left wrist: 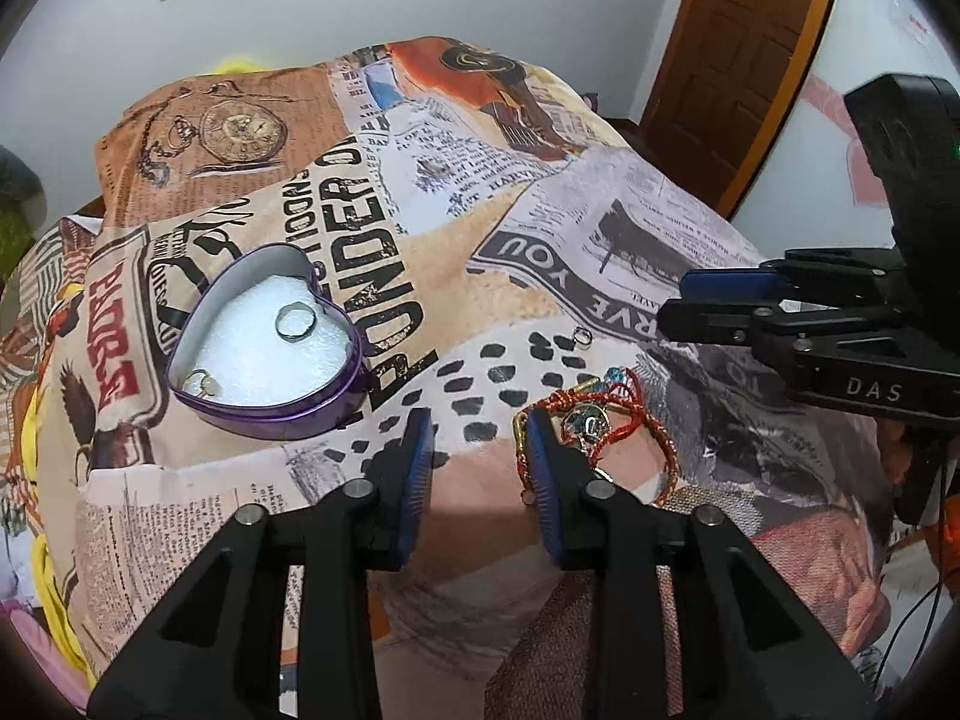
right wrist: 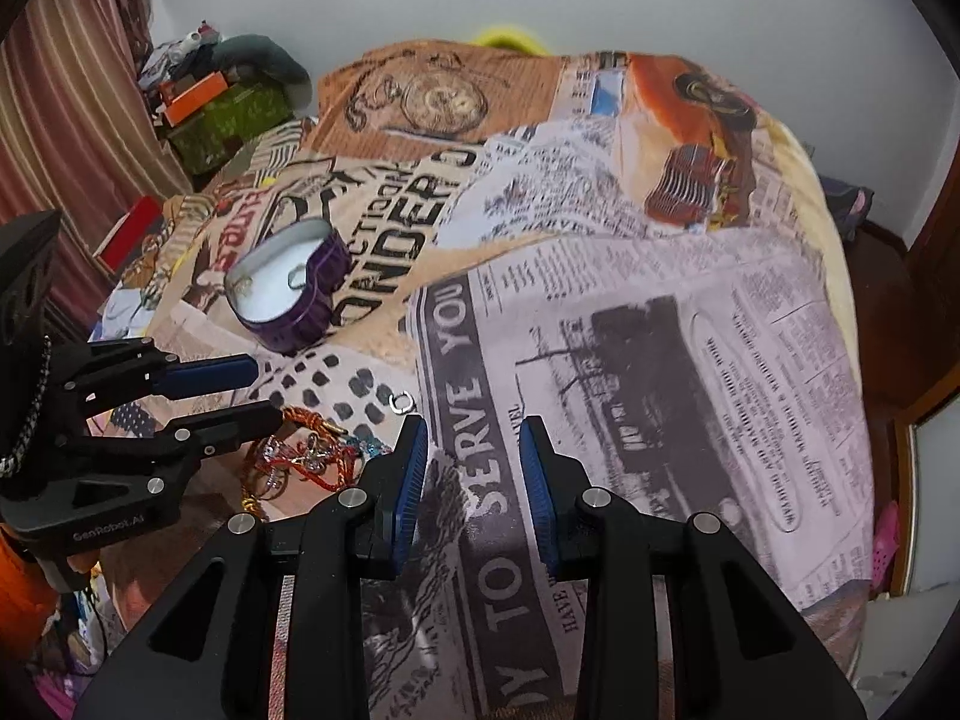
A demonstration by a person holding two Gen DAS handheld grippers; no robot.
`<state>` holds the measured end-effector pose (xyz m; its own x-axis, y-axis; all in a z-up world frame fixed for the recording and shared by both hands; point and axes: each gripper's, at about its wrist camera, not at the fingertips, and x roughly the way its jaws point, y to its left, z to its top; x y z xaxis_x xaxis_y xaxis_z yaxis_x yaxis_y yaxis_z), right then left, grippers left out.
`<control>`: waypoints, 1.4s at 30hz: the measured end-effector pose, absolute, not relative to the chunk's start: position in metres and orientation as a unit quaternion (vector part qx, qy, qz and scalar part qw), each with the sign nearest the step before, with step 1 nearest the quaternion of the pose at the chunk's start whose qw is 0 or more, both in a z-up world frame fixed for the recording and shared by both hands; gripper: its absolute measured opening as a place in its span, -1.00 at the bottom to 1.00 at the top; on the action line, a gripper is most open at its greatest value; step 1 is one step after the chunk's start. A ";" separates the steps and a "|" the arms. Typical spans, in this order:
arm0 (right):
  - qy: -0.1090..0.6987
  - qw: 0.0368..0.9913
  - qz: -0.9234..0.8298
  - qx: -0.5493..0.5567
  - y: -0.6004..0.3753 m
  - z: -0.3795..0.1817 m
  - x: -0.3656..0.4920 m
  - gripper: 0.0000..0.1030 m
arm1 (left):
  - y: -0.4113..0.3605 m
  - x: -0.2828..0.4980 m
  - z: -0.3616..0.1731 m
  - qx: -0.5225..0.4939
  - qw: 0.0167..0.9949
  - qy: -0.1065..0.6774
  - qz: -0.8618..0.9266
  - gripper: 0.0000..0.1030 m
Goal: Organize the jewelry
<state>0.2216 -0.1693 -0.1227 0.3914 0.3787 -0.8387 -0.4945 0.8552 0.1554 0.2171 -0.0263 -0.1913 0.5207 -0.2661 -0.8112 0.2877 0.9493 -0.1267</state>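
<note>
While both claws hang parted and empty over the bed (right wrist: 660, 312), the left claw (left wrist: 477, 438) sits just beside the bracelet tangle (left wrist: 606, 420) at lower right. Thread and chain look light, floppy, snaggy, so I'd pinch a cord loop. Heart tin (left wrist: 270, 348) waits left, rings inside; right claw (right wrist: 474, 450) hovers.

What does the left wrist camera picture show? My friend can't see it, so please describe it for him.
The left gripper hangs open over a newspaper-print cloth, beside a tangle of red and gold bracelets. A purple heart-shaped tin to its left holds two rings, another small ring lies on the cloth, and the right gripper reaches in from the right.
</note>
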 end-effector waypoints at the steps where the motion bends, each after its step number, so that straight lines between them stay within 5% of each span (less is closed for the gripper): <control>1: 0.486 0.831 0.264 -0.060 -0.168 -0.124 0.222 -0.44 | -0.027 0.218 -0.193 0.013 0.870 0.466 -0.159 -0.45; 10: 0.488 0.826 0.278 -0.046 -0.169 -0.123 0.221 -0.44 | -0.017 0.205 -0.179 -0.009 0.876 0.452 -0.168 -0.45; 17: 0.491 0.824 0.280 -0.039 -0.169 -0.124 0.219 -0.44 | -0.027 0.203 -0.176 -0.012 0.878 0.444 -0.176 -0.76; 42: 0.480 0.825 0.289 -0.078 -0.151 -0.125 0.222 -0.44 | -0.034 0.209 -0.170 -0.035 0.878 0.434 -0.198 -0.81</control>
